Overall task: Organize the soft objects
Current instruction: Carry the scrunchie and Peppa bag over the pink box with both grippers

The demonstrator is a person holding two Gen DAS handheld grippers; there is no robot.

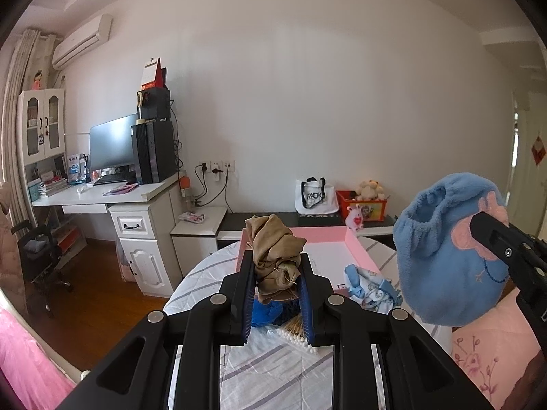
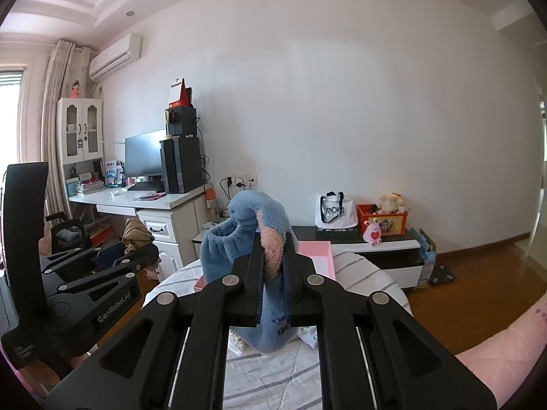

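My left gripper (image 1: 277, 266) is shut on a bunched tan cloth (image 1: 273, 256), held upright above the round table. In the right wrist view that cloth (image 2: 136, 235) and the left gripper (image 2: 136, 256) show at the left. My right gripper (image 2: 273, 256) is shut on a fluffy blue slipper with a pink patch (image 2: 249, 239), lifted over the table. From the left wrist camera the slipper (image 1: 444, 259) hangs at the right, pinched by the right gripper (image 1: 485, 235). A pink open box (image 1: 355, 246) lies on the table behind both.
The round table wears a striped white cloth (image 1: 273, 369). On it lie a blue-and-white patterned fabric (image 1: 369, 290), a blue fuzzy item (image 1: 265, 314) and a bag of cotton swabs (image 1: 297, 338). A low cabinet (image 2: 376, 249) and a white desk (image 1: 112, 198) stand behind.
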